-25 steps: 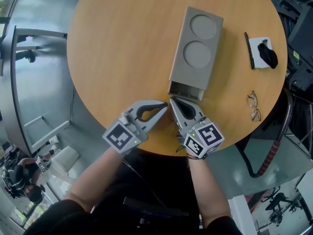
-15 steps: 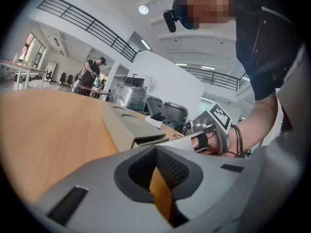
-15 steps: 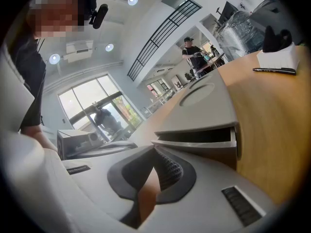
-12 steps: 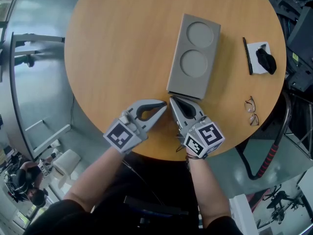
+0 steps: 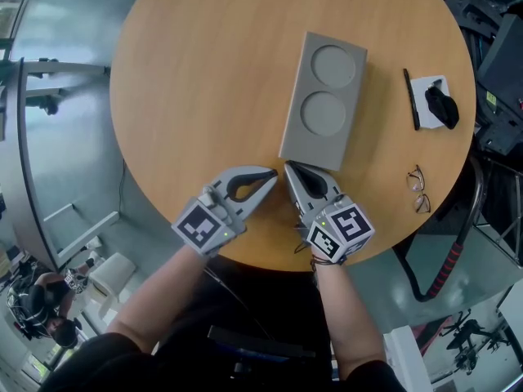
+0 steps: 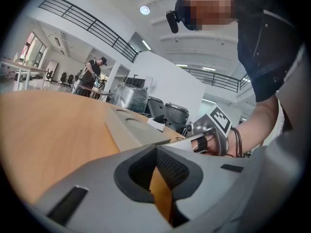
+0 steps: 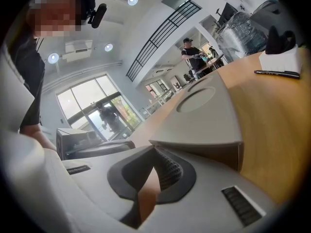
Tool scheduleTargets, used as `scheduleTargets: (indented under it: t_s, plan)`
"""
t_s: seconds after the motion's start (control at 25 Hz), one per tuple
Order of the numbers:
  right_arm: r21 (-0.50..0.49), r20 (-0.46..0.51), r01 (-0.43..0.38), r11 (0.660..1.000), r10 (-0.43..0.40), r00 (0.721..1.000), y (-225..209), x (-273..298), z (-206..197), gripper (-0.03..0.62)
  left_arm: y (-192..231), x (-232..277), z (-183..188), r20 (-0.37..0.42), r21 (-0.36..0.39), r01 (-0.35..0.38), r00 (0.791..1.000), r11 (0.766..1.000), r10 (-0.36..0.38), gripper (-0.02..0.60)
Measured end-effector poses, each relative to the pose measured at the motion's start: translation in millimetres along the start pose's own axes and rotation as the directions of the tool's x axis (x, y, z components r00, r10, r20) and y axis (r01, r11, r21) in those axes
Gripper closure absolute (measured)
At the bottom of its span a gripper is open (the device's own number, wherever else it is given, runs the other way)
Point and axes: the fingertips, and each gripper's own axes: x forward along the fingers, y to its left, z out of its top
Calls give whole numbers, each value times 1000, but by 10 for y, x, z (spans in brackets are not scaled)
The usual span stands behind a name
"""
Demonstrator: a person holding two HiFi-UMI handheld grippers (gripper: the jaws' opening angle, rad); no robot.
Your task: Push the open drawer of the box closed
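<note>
The grey box (image 5: 324, 100), two round hollows in its top, is laid on the round counter (image 5: 188, 72), its drawer (image 7: 214, 152) set flush at the near end. A second ago the drawer was seen jutting out. The right claw (image 5: 287, 167) and left claw (image 5: 275, 173) are pressed together, empty, just beside the box's near corner. Glasses (image 5: 419, 189) are shown in the head view only.

Drawer (image 5: 309, 162): one second ago it stood out open from the near end of the box (image 5: 323, 100), showing its hollow. Half a second ago it was already in. It now sits flush with that end, no hollow showing.
</note>
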Motion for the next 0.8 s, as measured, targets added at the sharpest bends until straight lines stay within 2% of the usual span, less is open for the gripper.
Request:
scheduleTargets:
  t_s: [0.2, 0.36, 0.6, 0.8]
  plan:
    - [-34, 20, -9, 999, 10, 1000, 120, -184, 135, 582, -140, -103, 178, 32, 15, -4, 999, 1000, 3, 549]
    - [-117, 84, -26, 993, 36, 996, 476, -491, 490, 582, -384, -257, 494, 66, 37, 3, 998, 999, -5, 549]
    - [-335, 144, -68, 940, 122, 982, 1184, -1087, 1142, 582, -876, -483, 1195, 140, 116, 7, 990, 993, -23, 549]
    - [-412, 159, -93, 906, 173, 972, 1774, -1670, 1456, 582, -1473, -774, 1704, 147, 171, 15, 988, 985, -41, 549]
